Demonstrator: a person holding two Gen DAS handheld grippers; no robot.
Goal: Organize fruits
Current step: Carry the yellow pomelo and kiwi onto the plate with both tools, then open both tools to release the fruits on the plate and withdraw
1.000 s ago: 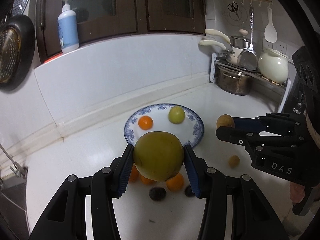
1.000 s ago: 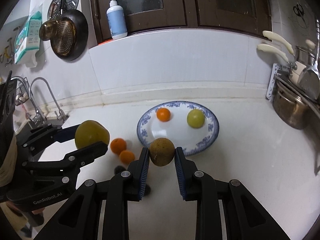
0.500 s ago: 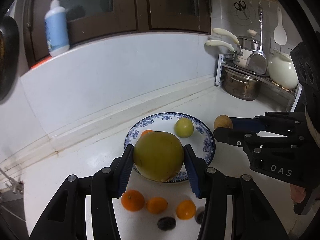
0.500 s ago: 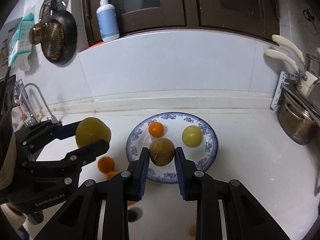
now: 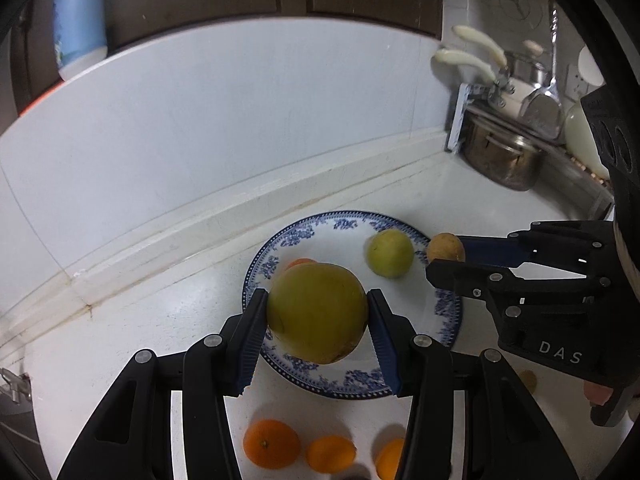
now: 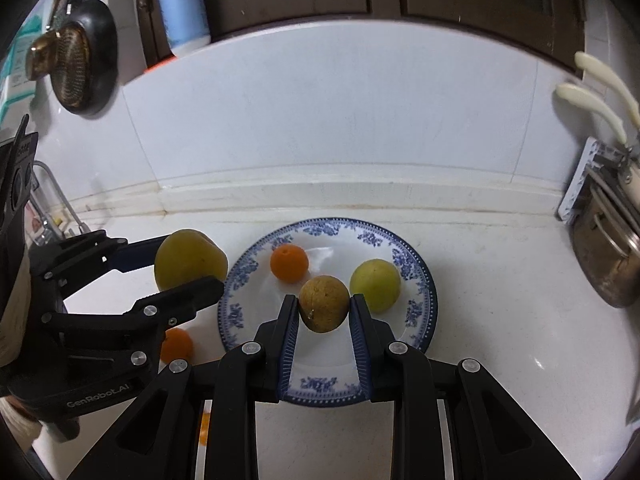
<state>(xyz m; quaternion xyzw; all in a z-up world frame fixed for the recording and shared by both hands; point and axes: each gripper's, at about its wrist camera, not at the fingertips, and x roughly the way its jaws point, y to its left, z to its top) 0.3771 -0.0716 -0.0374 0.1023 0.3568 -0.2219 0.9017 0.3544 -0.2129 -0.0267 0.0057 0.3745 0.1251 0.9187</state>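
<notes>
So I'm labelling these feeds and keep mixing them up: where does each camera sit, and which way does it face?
Left wrist view: sits on the left tongs, looking forward and down at the plate; its own fingers clamp the large yellow-green fruit, right tongs at the side.
Right wrist view: sits on the right tongs, same facing; its fingers clamp the small brown fruit, left tongs at the side.
Shared: plate, both held fruits, green fruit, wall.
</notes>
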